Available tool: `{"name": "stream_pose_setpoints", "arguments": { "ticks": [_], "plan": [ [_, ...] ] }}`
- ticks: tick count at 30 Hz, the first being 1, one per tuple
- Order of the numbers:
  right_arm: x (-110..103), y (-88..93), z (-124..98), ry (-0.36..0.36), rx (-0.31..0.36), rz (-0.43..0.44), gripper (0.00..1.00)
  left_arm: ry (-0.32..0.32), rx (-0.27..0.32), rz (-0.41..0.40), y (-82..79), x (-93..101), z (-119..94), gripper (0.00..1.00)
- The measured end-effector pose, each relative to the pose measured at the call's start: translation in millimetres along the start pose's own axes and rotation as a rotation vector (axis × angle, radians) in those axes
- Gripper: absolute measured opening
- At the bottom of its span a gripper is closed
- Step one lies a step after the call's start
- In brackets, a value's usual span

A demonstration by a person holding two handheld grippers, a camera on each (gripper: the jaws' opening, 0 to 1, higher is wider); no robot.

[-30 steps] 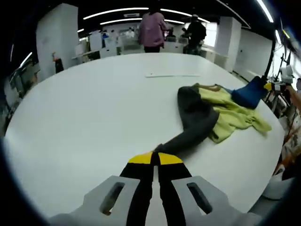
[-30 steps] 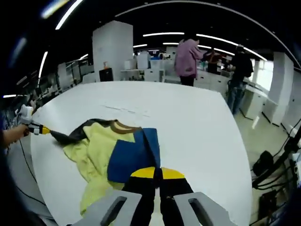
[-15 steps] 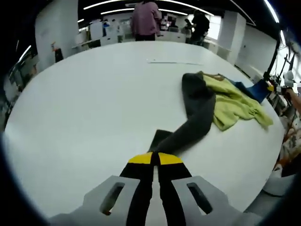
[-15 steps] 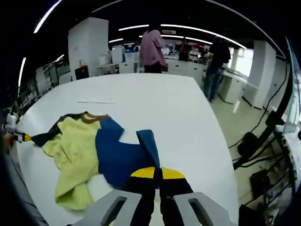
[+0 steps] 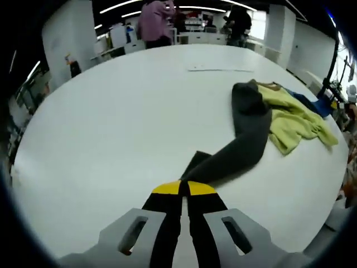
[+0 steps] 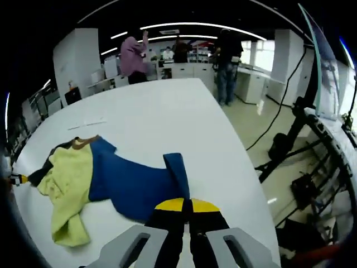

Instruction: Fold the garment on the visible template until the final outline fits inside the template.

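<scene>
Long ceiling strip lights [image 6: 184, 25] are flooding the white desk [image 5: 122, 111] evenly, leaving only faint shadows under the garment [image 6: 122, 178]. Fisheye distortion is bending the desk's edges, and background figures are blurring softly toward each view's periphery.

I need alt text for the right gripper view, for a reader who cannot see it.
The right gripper, jaws shut, holds the blue sleeve of a blue, yellow and dark garment spread on a white table. People stand in the background.
</scene>
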State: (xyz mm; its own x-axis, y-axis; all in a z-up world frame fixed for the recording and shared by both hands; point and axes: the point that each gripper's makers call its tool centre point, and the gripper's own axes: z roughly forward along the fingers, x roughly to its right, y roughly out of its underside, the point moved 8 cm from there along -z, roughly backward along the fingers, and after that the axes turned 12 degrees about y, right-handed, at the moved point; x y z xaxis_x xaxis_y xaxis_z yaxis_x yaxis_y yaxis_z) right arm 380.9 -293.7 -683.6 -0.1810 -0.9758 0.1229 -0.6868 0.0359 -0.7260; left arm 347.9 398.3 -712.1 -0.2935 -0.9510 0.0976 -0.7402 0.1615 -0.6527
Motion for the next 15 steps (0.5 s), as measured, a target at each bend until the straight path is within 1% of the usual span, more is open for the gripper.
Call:
{"name": "stream_pose_setpoints", "arguments": {
  "ticks": [4,6,7,8,9,10,11,13,15],
  "plan": [
    [10.8,5.9,2.5,0.033,-0.025,0.036,0.0,-0.004,0.014,-0.014,-5.2,-7.2,3.5,0.0],
    [14.5,8.4,2.1,0.045,-0.032,0.049,0.0,-0.02,0.015,-0.009,-7.5,-10.9,5.5,0.0],
    [16.0,9.2,2.0,0.049,-0.035,0.053,0.0,-0.039,0.001,0.019,-8.2,-14.7,6.7,0.0],
    [17.2,9.5,1.9,0.046,-0.032,0.058,0.0,-0.051,-0.011,0.028,-7.8,-16.8,7.1,0.0],
    [17.3,9.4,2.3,0.026,-0.02,0.075,0.0,-0.058,-0.013,0.022,-8.4,-18.9,8.4,0.0],
    [17.4,10.0,2.5,0.015,-0.025,0.101,0.0,-0.058,-0.012,0.021,-8.6,-19.5,8.7,0.0],
    [19.0,10.8,2.5,0.019,-0.032,0.123,0.0,-0.059,-0.011,0.023,-9.3,-20.9,9.2,0.0],
    [23.2,11.5,3.5,0.025,-0.028,0.125,0.0,-0.086,-0.026,0.046,-10.9,-26.8,10.3,0.0],
    [26.8,12.4,3.6,0.04,-0.037,0.13,0.0,-0.099,-0.037,0.052,-11.0,-29.7,10.7,0.0]
  ]
}}
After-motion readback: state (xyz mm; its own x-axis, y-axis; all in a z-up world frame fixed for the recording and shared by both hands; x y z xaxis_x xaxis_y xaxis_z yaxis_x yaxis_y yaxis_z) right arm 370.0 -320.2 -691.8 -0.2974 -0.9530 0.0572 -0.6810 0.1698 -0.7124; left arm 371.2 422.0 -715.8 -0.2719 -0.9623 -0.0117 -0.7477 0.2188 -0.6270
